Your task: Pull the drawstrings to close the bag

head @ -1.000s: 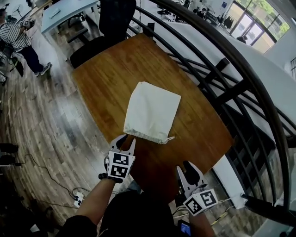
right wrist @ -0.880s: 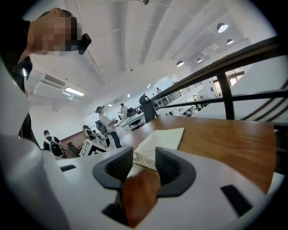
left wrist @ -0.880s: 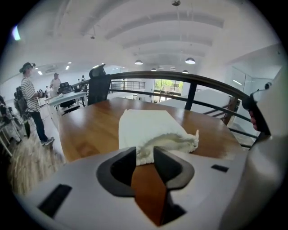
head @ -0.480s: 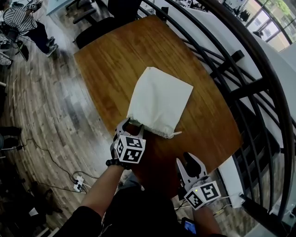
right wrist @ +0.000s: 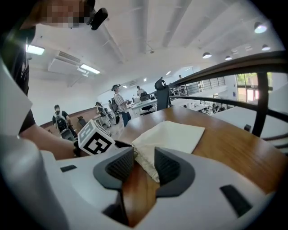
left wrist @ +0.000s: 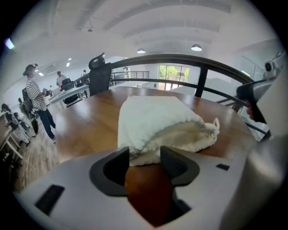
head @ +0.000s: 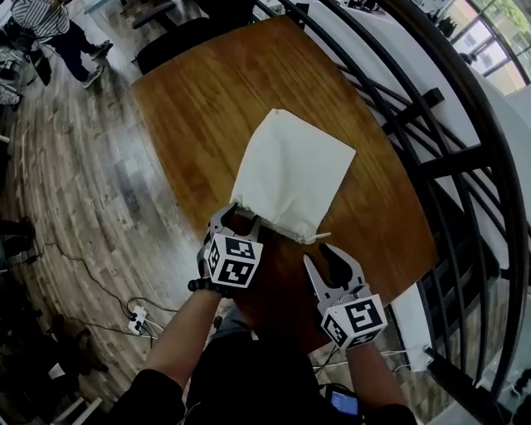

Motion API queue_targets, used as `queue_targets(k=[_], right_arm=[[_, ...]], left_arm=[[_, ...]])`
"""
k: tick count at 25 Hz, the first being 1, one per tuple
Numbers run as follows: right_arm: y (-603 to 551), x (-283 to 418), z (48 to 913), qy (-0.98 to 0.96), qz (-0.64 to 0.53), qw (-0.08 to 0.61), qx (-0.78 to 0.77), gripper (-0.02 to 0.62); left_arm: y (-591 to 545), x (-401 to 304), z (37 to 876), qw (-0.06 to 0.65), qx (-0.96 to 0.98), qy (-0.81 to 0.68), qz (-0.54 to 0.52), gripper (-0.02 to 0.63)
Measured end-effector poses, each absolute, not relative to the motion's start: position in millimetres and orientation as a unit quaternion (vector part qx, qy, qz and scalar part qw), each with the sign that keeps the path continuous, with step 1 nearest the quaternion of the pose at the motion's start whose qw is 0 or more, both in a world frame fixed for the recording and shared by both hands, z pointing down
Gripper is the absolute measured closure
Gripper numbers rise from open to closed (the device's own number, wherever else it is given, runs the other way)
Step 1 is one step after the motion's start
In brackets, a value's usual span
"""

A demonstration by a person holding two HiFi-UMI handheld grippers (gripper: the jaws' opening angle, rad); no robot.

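Note:
A cream drawstring bag (head: 294, 166) lies flat on the wooden table (head: 199, 91), its gathered mouth toward me. A short drawstring loop (head: 319, 238) sticks out at the mouth's right end. My left gripper (head: 236, 220) is at the mouth's left corner. Its jaws are closing, and in the left gripper view the bunched corner of the bag (left wrist: 153, 121) sits between the tips of the left gripper (left wrist: 145, 155), with no clear squeeze on it. My right gripper (head: 322, 259) hovers just short of the loop, jaws apart and empty. Past the right gripper (right wrist: 144, 164) lies the bag (right wrist: 173, 134).
A black curved railing (head: 465, 158) runs along the table's right side. An office chair (head: 178, 37) stands at the far end, and a person (head: 50, 17) stands on the wood floor far left. A power strip with cables (head: 137, 317) lies on the floor near left.
My left gripper moved forward to the bag's near left corner and its jaws widened. My right gripper came forward toward the drawstring loop. The bag stayed put.

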State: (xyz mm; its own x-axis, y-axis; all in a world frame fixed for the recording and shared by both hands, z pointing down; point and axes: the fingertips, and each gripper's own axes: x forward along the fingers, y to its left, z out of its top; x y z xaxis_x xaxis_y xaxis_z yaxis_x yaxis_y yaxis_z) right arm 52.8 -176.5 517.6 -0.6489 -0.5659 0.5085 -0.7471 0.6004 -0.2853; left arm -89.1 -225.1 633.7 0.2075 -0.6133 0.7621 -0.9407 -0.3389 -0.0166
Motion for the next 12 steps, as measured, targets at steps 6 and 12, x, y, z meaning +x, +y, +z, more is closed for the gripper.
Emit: queue_targets(k=[6,12], right_arm=[[-181.6,16.3,532.3,-0.899,0.118,0.271,0.323,0.444],[-182.4,-9.2,557.3,-0.898,0.090,0.318,0.290,0.412]], left_arm=[[-205.4,-82.0,624.0,0.239,0.757,-0.506,0.338,0.393],[-200.9,-84.7,623.1,0.248,0.769,-0.494,0.321,0.401]])
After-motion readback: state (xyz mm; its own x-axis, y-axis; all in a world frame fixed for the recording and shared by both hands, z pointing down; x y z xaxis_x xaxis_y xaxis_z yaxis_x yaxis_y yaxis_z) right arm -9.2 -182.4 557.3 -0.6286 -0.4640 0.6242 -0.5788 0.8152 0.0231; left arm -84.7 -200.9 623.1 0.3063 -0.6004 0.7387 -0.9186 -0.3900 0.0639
